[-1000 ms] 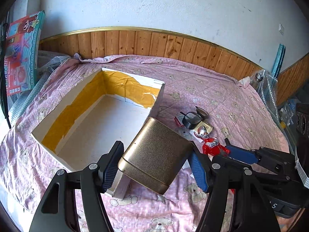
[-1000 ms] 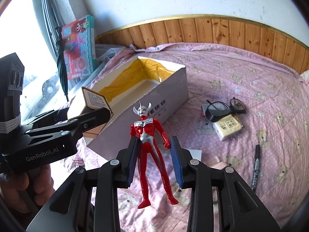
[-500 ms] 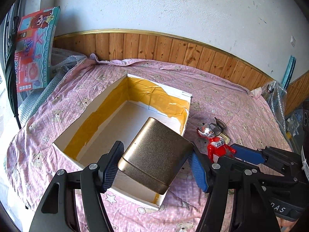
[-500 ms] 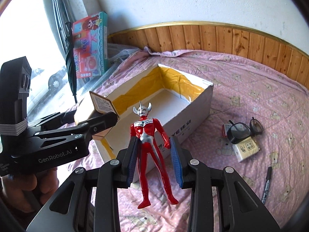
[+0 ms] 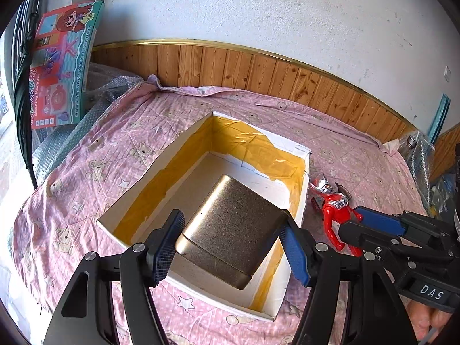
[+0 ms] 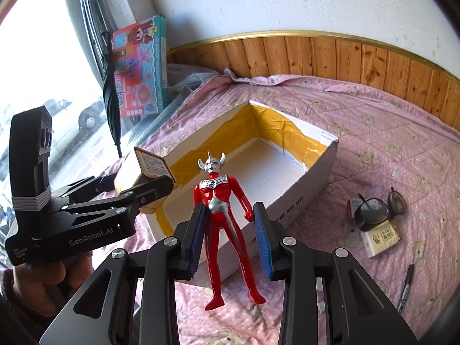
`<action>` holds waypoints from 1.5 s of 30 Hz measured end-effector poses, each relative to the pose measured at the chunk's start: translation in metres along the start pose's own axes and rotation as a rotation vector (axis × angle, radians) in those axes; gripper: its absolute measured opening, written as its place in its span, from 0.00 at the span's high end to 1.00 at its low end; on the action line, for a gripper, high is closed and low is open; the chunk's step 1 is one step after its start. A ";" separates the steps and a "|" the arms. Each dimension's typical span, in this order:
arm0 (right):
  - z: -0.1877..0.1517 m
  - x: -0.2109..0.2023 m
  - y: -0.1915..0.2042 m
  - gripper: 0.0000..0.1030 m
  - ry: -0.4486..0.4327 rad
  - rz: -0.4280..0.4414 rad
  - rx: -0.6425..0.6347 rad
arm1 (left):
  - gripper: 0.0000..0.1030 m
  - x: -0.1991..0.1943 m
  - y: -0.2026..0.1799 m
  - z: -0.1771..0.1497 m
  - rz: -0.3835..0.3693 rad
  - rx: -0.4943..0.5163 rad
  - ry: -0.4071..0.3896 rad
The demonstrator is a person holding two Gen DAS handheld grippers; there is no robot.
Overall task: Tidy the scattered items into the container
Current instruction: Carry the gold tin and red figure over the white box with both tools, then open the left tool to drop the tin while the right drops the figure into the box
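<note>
Box (image 5: 299, 155): empty. Left tongs (image 5: 231, 244) pinching gold tin (image 5: 230, 230) above it; right tongs (image 6: 231, 237) pinching red figure (image 6: 227, 221). Bed, 3 o'clock: glasses (image 6: 376, 208), packet (image 6: 383, 237), pen (image 6: 405, 291) outstanding.

right claw (image 6: 231, 237) clamps red figure (image 6: 227, 215) | white box (image 6: 313, 184) behind

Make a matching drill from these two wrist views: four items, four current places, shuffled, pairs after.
Items:
1. gold tin
2. red figure
3. black glasses
4. black marker

Places:
A. lying on the small packets
B. in the right gripper
C. alone on the pink sheet, nearest the right edge
D. in the left gripper, over the open box

Pairs: 1-D, 2-B, 3-A, 4-C
</note>
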State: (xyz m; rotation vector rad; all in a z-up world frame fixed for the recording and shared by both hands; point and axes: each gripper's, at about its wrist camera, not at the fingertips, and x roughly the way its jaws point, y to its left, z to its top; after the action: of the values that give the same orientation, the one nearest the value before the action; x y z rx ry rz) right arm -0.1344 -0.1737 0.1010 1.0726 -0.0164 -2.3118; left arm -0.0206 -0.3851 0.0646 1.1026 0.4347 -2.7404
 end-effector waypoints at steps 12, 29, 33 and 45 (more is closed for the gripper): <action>0.024 0.027 0.002 0.66 0.036 0.049 0.022 | 0.35 0.017 0.021 0.010 0.032 -0.004 0.028; 0.046 0.062 -0.018 0.66 0.068 0.100 0.103 | 0.35 0.058 0.029 0.025 0.035 0.007 0.104; 0.050 0.073 -0.027 0.66 0.083 0.099 0.133 | 0.35 0.068 0.029 0.028 0.046 0.022 0.130; 0.055 0.097 -0.048 0.66 0.118 0.078 0.175 | 0.35 0.093 0.027 0.037 0.047 0.060 0.212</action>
State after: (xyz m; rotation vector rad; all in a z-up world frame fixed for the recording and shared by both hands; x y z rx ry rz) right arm -0.2461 -0.1959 0.0582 1.2712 -0.2147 -2.2060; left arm -0.1045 -0.4262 0.0202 1.4073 0.3496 -2.6227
